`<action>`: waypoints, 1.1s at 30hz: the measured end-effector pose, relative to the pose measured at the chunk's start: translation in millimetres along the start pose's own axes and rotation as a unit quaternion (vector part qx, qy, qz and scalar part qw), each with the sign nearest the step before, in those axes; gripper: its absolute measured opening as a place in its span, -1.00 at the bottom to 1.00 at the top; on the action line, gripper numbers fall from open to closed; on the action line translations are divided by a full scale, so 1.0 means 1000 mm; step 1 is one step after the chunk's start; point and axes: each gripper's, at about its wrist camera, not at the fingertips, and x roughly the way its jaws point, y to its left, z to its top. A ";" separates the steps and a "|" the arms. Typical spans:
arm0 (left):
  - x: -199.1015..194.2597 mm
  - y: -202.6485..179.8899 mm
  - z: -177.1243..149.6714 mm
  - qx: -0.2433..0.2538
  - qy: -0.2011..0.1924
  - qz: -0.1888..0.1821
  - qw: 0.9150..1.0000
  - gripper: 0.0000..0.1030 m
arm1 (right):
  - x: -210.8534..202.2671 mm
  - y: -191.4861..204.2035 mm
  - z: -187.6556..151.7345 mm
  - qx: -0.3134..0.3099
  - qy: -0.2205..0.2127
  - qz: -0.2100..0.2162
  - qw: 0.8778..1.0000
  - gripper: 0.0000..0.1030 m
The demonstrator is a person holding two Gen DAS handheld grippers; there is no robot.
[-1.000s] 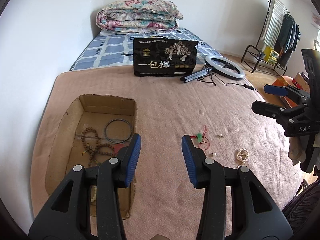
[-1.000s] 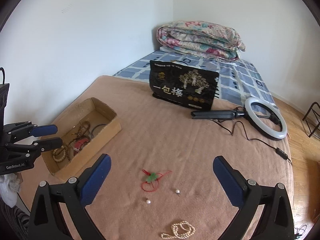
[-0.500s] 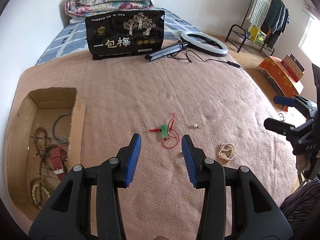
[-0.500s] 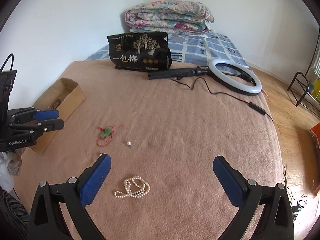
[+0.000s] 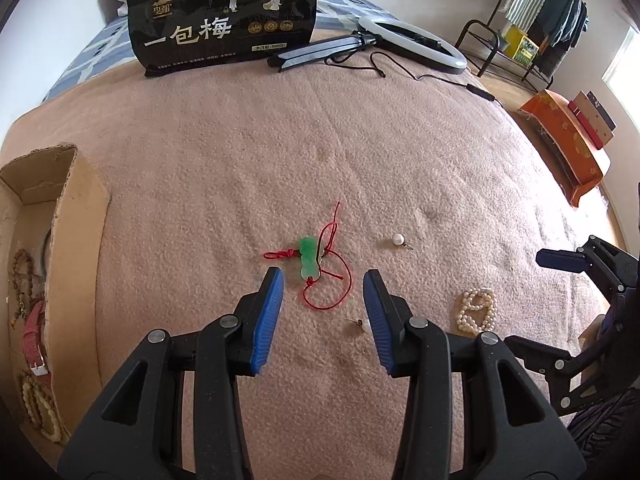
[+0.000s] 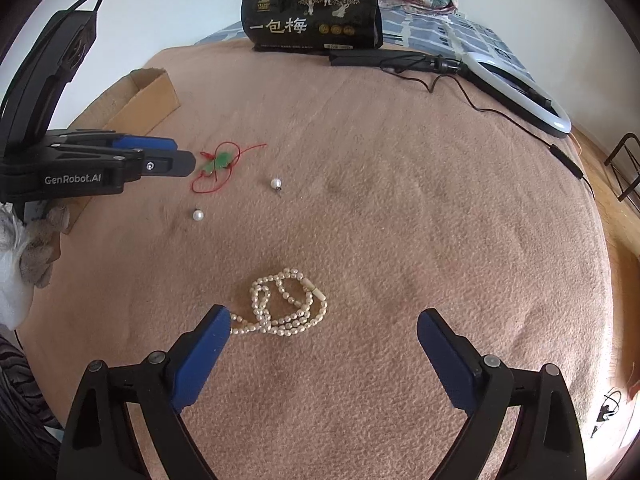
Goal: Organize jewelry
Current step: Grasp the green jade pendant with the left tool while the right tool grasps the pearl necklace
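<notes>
Four left: we see the jade pendant (image 5: 310, 258), two pearl earrings (image 6: 276, 183) and the pearl necklace (image 6: 286, 304) loose on the bed blanket (image 5: 400, 152).
Done: beads and a watch lie in our cardboard box (image 5: 76, 240).
Left tool (image 5: 323, 292): released, straddling the pendant.
Right tool (image 6: 324, 344): released, over the necklace.
Writing: "GenRobot.AI" on the left tool; "一包梅" on the black bag (image 5: 224, 16).
</notes>
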 end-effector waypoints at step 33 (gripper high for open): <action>0.028 0.007 0.002 -0.002 0.006 0.027 1.000 -0.79 | 0.033 0.016 0.007 -0.043 0.031 0.008 0.999 -0.24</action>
